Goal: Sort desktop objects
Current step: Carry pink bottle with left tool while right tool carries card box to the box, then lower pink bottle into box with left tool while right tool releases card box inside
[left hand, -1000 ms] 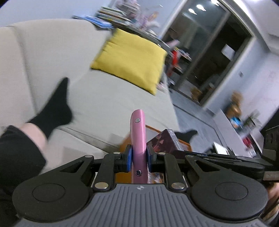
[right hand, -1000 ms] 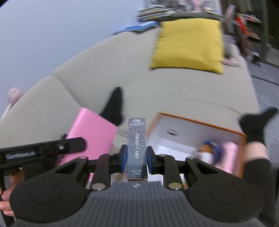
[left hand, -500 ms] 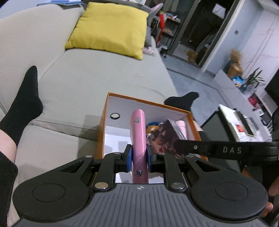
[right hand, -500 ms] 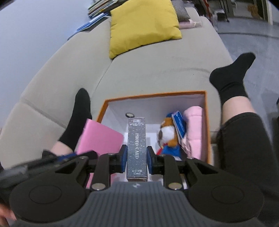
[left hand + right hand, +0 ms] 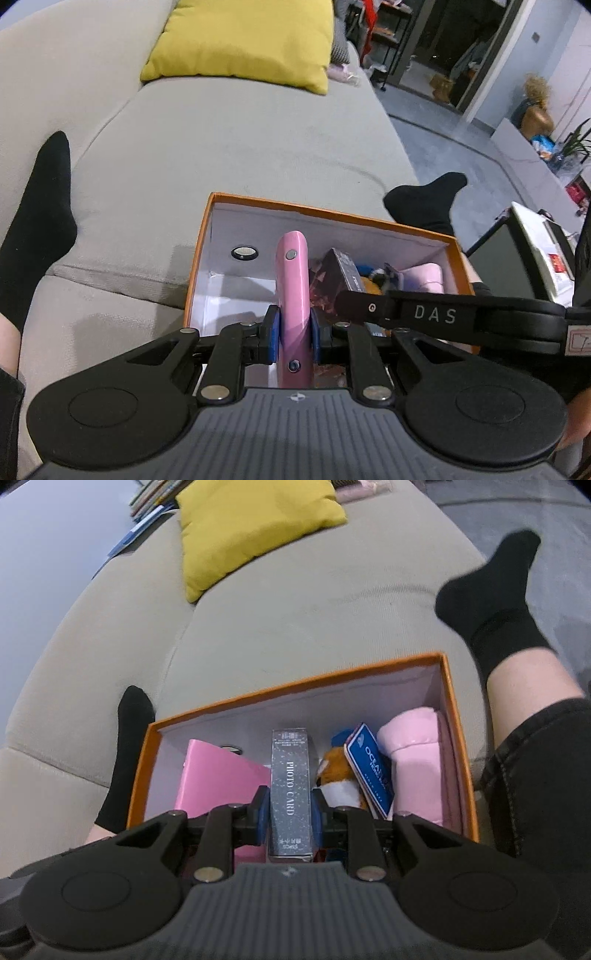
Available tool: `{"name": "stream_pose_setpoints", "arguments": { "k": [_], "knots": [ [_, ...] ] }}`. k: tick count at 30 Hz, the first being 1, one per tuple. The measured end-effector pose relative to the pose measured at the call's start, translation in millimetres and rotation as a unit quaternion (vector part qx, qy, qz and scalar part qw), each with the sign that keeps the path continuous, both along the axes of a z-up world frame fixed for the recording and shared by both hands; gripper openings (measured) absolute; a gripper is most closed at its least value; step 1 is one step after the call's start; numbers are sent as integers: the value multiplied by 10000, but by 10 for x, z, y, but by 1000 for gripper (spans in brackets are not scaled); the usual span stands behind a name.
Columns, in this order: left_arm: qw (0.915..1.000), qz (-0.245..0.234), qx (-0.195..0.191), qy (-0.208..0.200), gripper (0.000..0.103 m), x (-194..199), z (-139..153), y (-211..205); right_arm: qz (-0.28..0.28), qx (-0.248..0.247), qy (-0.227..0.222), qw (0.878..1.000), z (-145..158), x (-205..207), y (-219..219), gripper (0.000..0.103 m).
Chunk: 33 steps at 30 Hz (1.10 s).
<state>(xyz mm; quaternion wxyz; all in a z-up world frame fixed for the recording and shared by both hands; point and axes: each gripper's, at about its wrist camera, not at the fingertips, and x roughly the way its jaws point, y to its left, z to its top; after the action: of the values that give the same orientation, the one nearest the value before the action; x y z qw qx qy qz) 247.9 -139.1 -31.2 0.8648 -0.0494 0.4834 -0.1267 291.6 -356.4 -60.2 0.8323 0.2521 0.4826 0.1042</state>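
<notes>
An orange box (image 5: 458, 775) is seen on the sofa (image 5: 240, 147), already holding a stuffed toy (image 5: 338, 779), a blue card (image 5: 369, 771), a pink roll (image 5: 417, 760) and a small ring (image 5: 244, 253) on its floor. Two things are not yet set down: a pink notebook (image 5: 293, 295) is pinched edge-on by the jaws of the left gripper (image 5: 293, 332) above the box's left half, and a dark photo card box (image 5: 290, 790) is pinched by the jaws of the right gripper (image 5: 290, 814) above the box's middle. Both releases are judged to be left; whether anything remains outside the box cannot be told.
</notes>
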Motion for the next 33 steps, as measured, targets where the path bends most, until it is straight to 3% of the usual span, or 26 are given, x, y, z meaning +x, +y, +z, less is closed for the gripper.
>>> {"name": "stream_pose_setpoints", "arguments": {
  "k": [8,26,29,33],
  "knots": [
    [10000,82,53,-7,19,59,-82,-4,-59,288,24,9996,-94,31,-83,26],
    [9999,-115,93,-24,19,61,-82,-1,23,200,-6,9998,-33,-42,-72,25],
    [9992,-227,315,-66,19,42,-100,-63,33,226,-178,9996,40,-133,-116,29],
    [9978,-400,537,-3,20,49,-166,-160,-41,-101,-638,9979,163,-350,-144,31]
  ]
}}
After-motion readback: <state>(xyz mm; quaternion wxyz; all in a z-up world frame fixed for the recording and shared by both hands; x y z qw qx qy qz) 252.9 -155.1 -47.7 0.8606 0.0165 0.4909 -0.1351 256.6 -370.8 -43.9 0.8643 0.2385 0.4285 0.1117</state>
